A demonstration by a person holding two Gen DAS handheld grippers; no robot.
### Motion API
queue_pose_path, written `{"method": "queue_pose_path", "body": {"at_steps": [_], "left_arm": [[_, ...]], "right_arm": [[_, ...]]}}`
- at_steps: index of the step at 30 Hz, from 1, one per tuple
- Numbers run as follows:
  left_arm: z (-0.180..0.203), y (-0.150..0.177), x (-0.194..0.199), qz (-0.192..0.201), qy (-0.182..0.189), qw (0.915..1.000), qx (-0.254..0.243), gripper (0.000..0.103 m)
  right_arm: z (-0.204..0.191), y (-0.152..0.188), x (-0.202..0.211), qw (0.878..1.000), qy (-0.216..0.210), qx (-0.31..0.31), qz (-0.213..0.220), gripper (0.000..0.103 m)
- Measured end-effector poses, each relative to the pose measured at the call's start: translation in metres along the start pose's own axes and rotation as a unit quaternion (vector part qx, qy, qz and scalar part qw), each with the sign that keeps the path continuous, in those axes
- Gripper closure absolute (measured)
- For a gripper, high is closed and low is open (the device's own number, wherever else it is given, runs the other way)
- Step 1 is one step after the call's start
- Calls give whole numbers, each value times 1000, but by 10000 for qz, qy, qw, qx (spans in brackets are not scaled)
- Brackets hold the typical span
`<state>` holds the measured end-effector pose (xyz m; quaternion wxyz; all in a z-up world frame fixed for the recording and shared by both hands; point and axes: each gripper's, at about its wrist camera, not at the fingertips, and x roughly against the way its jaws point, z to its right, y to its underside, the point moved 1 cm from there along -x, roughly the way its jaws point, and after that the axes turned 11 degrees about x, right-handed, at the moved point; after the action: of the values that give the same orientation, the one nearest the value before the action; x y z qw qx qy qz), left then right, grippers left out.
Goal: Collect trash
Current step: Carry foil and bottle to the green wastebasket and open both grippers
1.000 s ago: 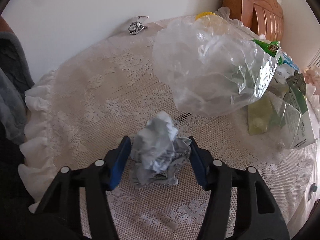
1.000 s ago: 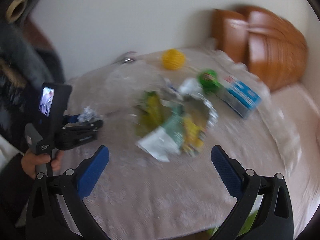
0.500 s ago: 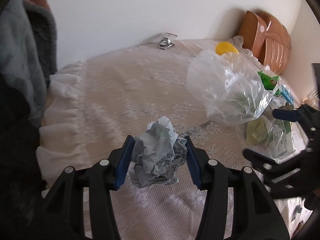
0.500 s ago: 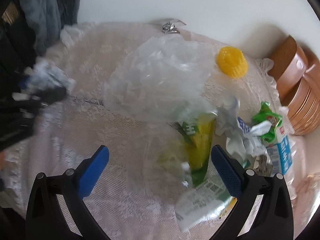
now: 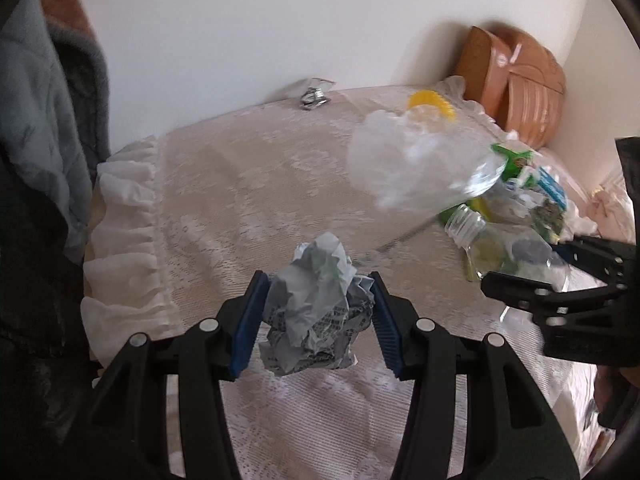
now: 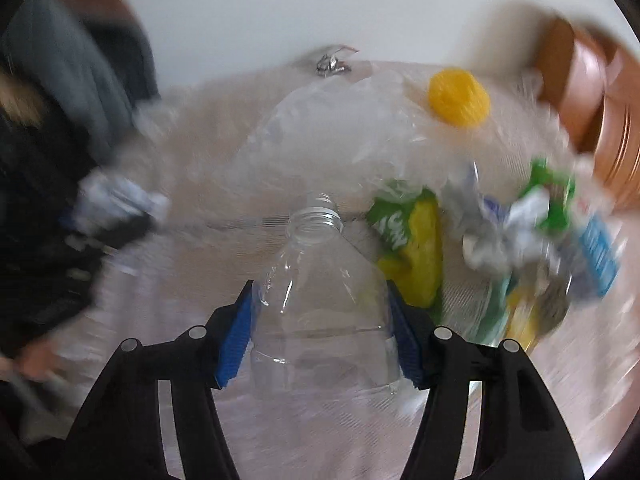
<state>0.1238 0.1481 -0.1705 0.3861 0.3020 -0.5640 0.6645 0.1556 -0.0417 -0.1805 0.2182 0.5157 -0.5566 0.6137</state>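
Note:
My left gripper [image 5: 316, 320] is shut on a crumpled ball of grey printed paper [image 5: 316, 316] and holds it above the lace-covered round table [image 5: 224, 200]. My right gripper [image 6: 324, 328] is shut on a clear capless plastic bottle [image 6: 324, 300], its open neck pointing away from me; it also shows in the left wrist view [image 5: 500, 248], at the right. A crumpled clear plastic bag [image 5: 416, 168] lies mid-table. Beside it lies a heap of wrappers: a green and yellow packet [image 6: 408, 248], crumpled paper [image 6: 500, 232] and a blue-labelled carton [image 6: 600, 256].
A yellow ribbed cap [image 6: 459, 98] and a crumpled foil scrap [image 5: 314, 98] lie near the wall. Stacked brown wooden pieces [image 5: 516, 84] stand at the back right. Grey clothing [image 5: 36, 120] hangs left of the table's frilled edge [image 5: 120, 240].
My right gripper, open and empty before, has closed on the clear bottle. My left gripper has lifted the paper ball and drawn back from the table.

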Motion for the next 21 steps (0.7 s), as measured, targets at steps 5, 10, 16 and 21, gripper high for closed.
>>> {"method": "queue_pose_path", "body": {"at_steps": [5,10,16,21], "left_arm": [[39,10,15,-16,220,9985,-495,53],[118,39,36,-54,757,9894,-1237,53],[260,117,37,-758,1860,9593,-1983,53],[366,186,24,-1274,2405,9247,-2661,53]], "right_arm": [[26,52,65,9929,-436,-922,615,41],[84,147,141,9809,476,-1714,785,40],[159,289,203,9466,1567,-2774,497,40],[202,386,229,9167,1864,-3505,446,40]]}}
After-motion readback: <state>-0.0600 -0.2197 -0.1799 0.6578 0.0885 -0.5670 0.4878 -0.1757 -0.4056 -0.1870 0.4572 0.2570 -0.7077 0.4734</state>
